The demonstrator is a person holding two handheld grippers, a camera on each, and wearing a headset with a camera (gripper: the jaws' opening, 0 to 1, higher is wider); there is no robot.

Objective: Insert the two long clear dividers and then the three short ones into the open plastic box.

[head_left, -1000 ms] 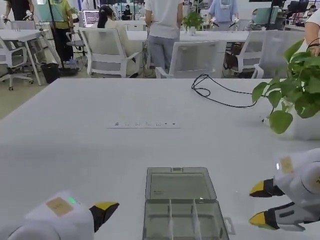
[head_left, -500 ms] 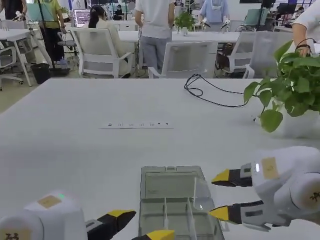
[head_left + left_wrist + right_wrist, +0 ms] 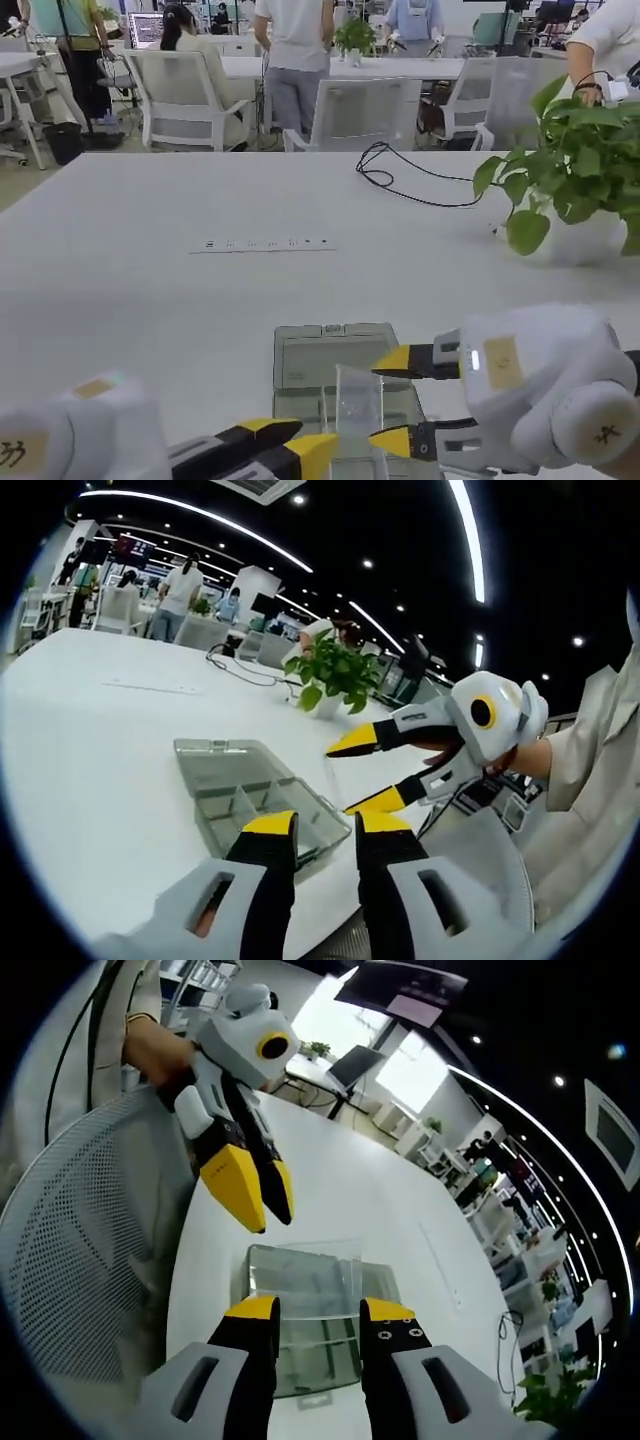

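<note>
Box [image 3: 330, 355] looking smoky grey-clear, lower centre. Left gripper [image 3: 305, 437], right gripper [image 3: 383, 400] showing yellow-black tips, white bodies. Table [image 3: 150, 300] showing white; plant [image 3: 570, 180] green, right edge.

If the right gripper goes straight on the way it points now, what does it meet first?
Probably the open plastic box, which lies directly ahead between the jaws of the right gripper. Depth is unclear, so this is a judgement.
</note>
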